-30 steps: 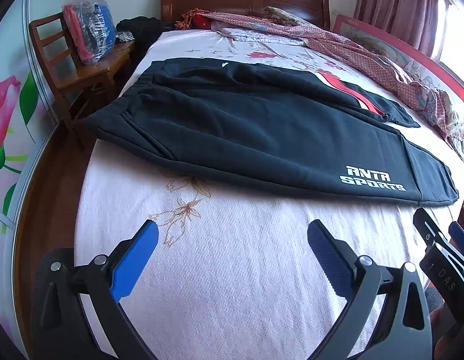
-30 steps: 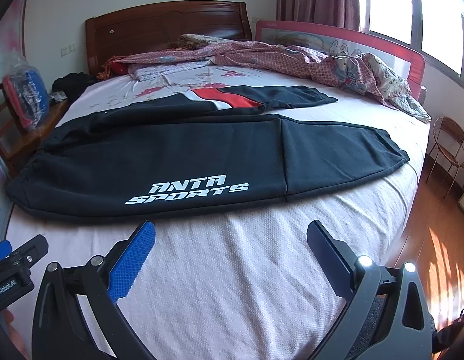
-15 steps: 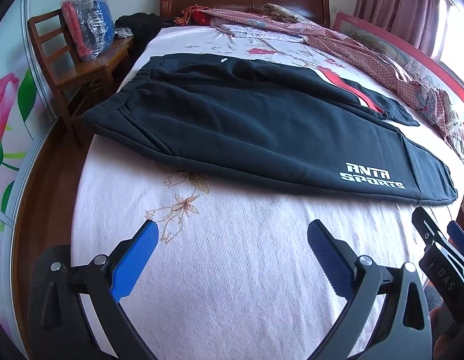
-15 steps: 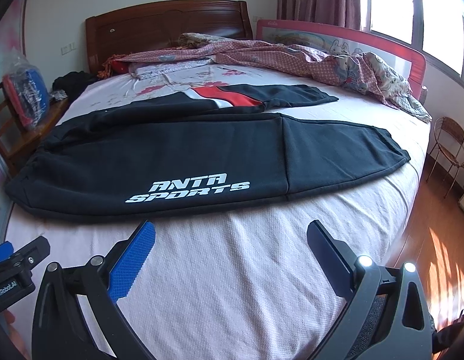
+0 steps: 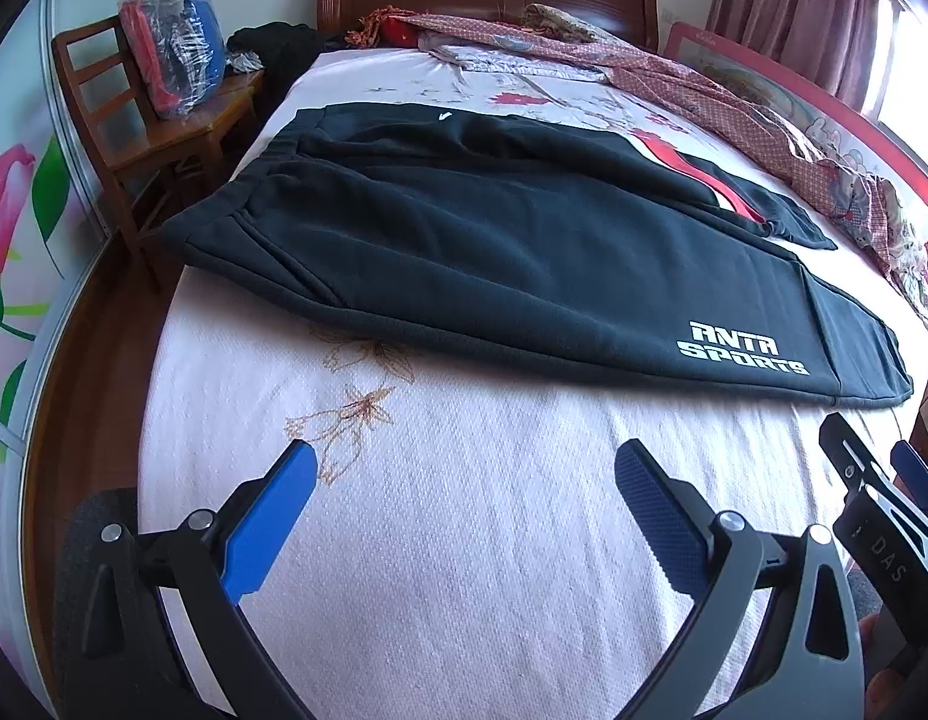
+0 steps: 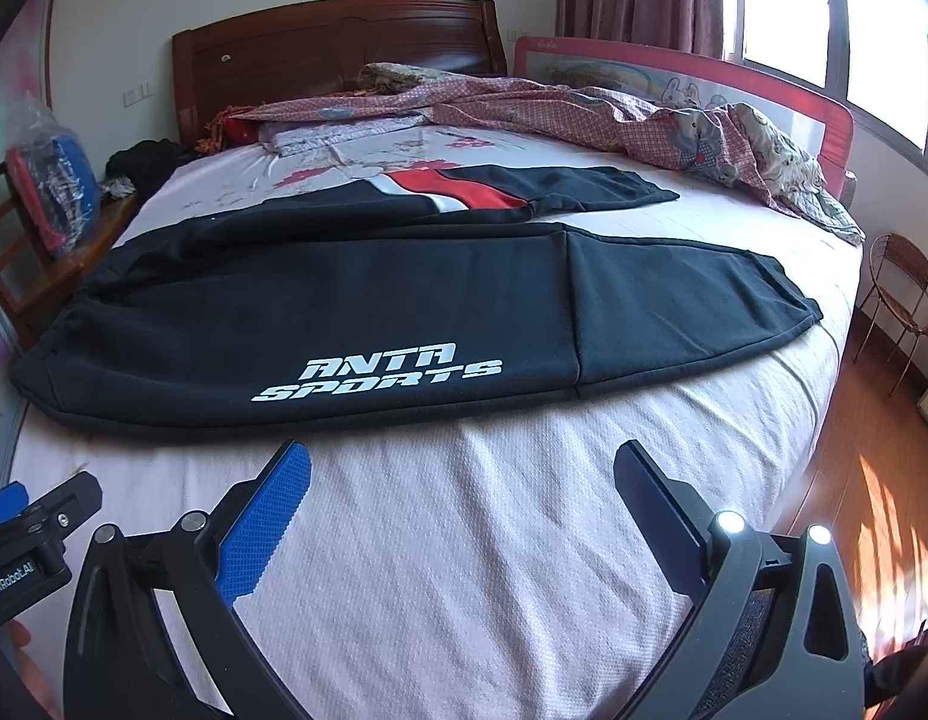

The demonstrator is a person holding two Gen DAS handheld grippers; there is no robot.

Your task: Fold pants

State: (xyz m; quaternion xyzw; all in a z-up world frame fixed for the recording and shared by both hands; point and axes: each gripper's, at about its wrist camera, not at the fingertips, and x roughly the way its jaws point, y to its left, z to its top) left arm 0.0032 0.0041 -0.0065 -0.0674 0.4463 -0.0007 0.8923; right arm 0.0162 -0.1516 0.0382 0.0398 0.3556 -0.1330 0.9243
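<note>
The fingers [image 5: 272, 525] of the left gripper [image 5: 464, 516] are spread wide and released, grasping nothing, hovering over bare pale bedsheet near the foot edge of the bed [image 5: 464, 570]. The right gripper [image 6: 464, 510] is the same: its blue-padded fingers [image 6: 266, 525] stand apart with only the sheet showing between them. Each gripper's tip shows at the edge of the other's view.

The pants [image 5: 524, 252] lie spread flat across the bed, ahead of both grippers and apart from them. They are black, with the waistband toward the left side of the bed, beside the chair, and the leg cuffs toward the right side. The nearer leg bears white "ANTA SPORTS" lettering [image 6: 377, 378]; the farther leg shows a red and white panel [image 6: 446, 187].

On a wooden chair [image 5: 164, 126] left of the bed stands a clear plastic bag [image 5: 176, 54] holding red and blue items; what they are I cannot tell. A wire basket stand [image 6: 902, 282] sits on the wooden floor right of the bed; its contents are not visible from here.

A rumpled checked blanket [image 6: 584, 108] lies heaped along the far side, against a red bed rail [image 6: 704, 84], below the wooden headboard [image 6: 338, 54].
</note>
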